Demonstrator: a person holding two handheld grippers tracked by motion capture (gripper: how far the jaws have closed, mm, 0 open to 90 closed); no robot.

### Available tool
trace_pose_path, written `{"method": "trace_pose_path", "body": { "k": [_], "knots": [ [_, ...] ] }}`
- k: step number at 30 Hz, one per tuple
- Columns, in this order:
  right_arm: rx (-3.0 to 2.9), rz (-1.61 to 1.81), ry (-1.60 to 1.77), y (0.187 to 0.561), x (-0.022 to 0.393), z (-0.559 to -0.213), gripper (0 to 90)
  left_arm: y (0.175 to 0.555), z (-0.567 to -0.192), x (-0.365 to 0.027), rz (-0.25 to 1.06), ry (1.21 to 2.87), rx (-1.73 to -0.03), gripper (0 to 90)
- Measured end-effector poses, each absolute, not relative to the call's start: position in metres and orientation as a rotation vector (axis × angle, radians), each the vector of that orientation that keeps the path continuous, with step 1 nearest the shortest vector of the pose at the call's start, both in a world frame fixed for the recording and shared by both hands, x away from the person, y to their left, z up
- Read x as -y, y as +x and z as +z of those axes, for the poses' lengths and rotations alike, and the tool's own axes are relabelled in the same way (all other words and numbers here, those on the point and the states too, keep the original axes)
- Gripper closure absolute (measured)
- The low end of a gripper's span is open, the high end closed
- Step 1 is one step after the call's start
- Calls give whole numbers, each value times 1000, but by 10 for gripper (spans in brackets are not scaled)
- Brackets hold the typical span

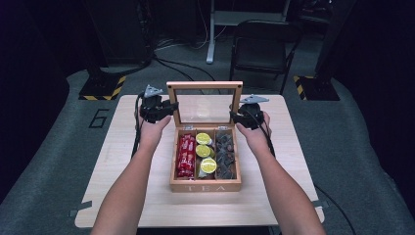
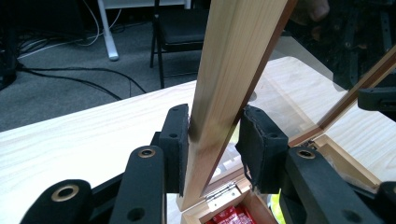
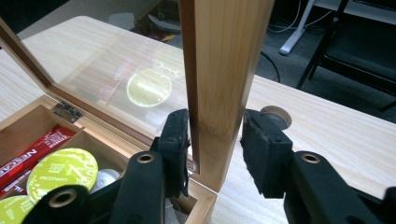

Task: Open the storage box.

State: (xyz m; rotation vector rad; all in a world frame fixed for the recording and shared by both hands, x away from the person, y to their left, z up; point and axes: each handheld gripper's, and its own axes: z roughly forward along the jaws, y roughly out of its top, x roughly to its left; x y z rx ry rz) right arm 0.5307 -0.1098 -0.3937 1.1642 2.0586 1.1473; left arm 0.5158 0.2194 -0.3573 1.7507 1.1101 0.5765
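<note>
Two forearms enter from the bottom edge of the high view, over the pale wood counter (image 1: 147, 196). At centre frame stands a wooden tea box (image 1: 205, 185), its three compartments holding red packets (image 1: 186, 155), yellow-topped capsules (image 1: 205, 152) and dark pieces (image 1: 225, 154). Its glass lid (image 1: 204, 102) stands upright behind. The left claw (image 1: 169, 106) pinches the lid's left frame edge; the right claw (image 1: 235, 117) pinches the right edge. Beyond lie grey carpet (image 1: 58, 147), cables, a dark folding chair (image 1: 262, 49) and hazard-striped stand bases (image 1: 103, 88) in the dim upper frame.
</note>
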Motion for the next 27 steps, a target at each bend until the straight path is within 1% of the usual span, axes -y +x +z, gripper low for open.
{"method": "trace_pose_path", "body": {
  "k": [9, 18, 27],
  "knots": [
    [-2061, 1110, 1165, 533, 106, -398, 625, 520, -357, -219, 592, 1768, -1104, 638],
    [-2076, 1092, 1177, 535, 107, -408, 628, 521, -358, -219, 589, 1767, -1108, 639],
    [-2071, 1091, 1183, 536, 106, -410, 639, 523, -360, -219, 577, 1765, -1126, 638]
  ]
}}
